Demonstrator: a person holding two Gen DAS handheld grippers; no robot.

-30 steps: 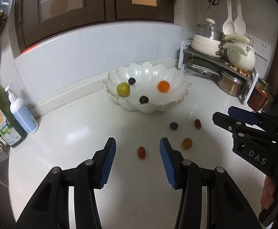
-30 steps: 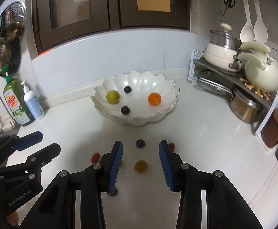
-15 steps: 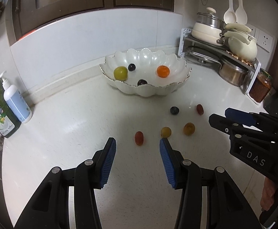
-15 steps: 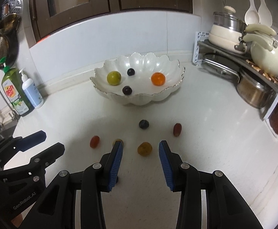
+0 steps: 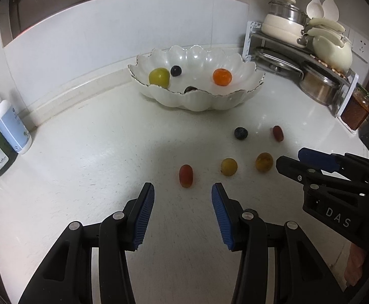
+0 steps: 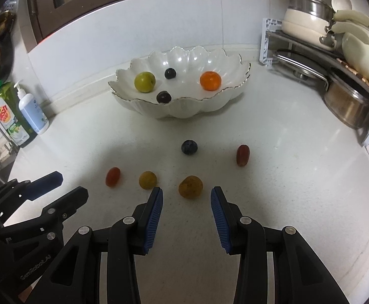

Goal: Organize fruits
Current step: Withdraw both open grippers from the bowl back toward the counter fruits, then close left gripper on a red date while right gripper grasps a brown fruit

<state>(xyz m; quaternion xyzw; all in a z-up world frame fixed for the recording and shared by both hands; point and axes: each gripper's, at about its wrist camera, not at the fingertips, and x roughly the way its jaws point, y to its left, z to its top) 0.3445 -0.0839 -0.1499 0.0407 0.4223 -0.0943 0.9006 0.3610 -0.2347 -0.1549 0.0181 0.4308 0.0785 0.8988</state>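
A white scalloped bowl (image 5: 247, 93) (image 6: 209, 106) at the back of the counter holds a green fruit (image 6: 145, 82), an orange (image 6: 210, 81) and two dark fruits. Loose on the counter lie a red grape tomato (image 5: 186, 175) (image 6: 113, 176), a yellow fruit (image 5: 229, 167) (image 6: 147, 180), a brownish-yellow fruit (image 5: 264, 162) (image 6: 190, 186), a blueberry (image 5: 241, 133) (image 6: 189, 147) and a dark red grape (image 5: 278, 133) (image 6: 243, 155). My left gripper (image 5: 182, 195) is open and empty just short of the red tomato. My right gripper (image 6: 186, 197) is open and empty just short of the brownish-yellow fruit.
Two soap bottles (image 6: 20, 114) stand at the left by the sink. A rack with pots, lids and a kettle (image 6: 336, 58) fills the right back corner, with a jar (image 5: 356, 109) beside it. The wall runs close behind the bowl.
Both grippers have drawn back from the bowl and tilted down; the loose fruits now lie ahead of the fingertips. Nothing was grasped.
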